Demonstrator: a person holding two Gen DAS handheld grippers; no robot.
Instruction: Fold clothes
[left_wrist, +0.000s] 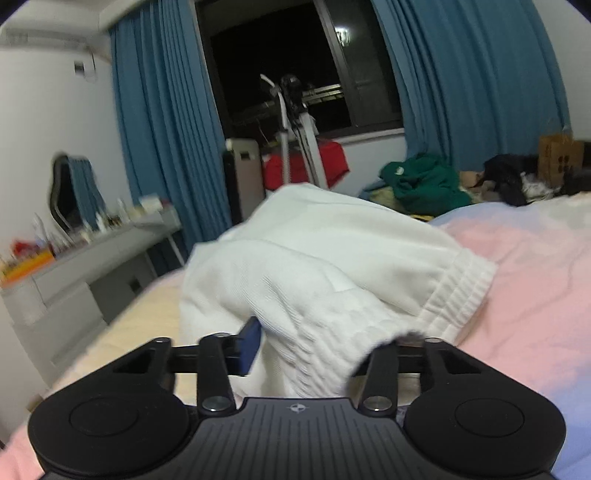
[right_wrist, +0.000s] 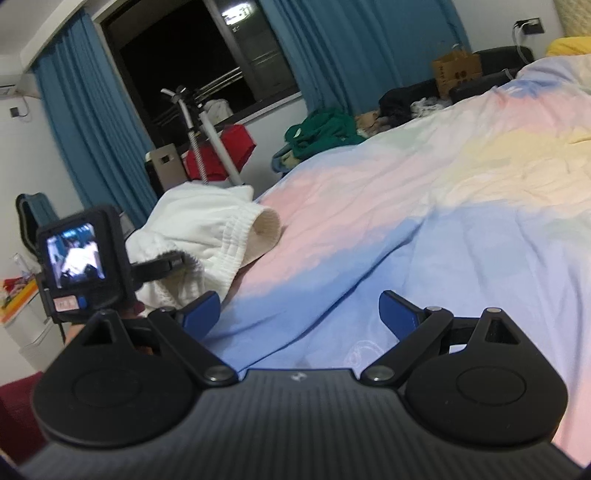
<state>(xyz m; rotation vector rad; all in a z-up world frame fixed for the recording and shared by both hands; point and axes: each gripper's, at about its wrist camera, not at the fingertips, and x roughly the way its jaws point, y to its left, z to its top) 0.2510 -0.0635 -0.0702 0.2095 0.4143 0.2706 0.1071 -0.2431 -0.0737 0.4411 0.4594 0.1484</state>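
Fingers of the left gripper (left_wrist: 314, 354) pinch the elastic waistband of the white shorts (left_wrist: 332, 258); the right gripper (right_wrist: 299, 314) hangs wide apart and empty above the bed sheet (right_wrist: 461, 221). Cloth looks light, soft, floppy; best gripped at the waistband corners. Shorts lie bunched near the bed's edge, long axis unclear.

White garment (right_wrist: 207, 221) lies on the pastel-sheeted bed (right_wrist: 443, 221).

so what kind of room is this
Most likely a bedroom: a bed with a pastel duvet, blue curtains at a dark window, and a dressing table with a mirror.
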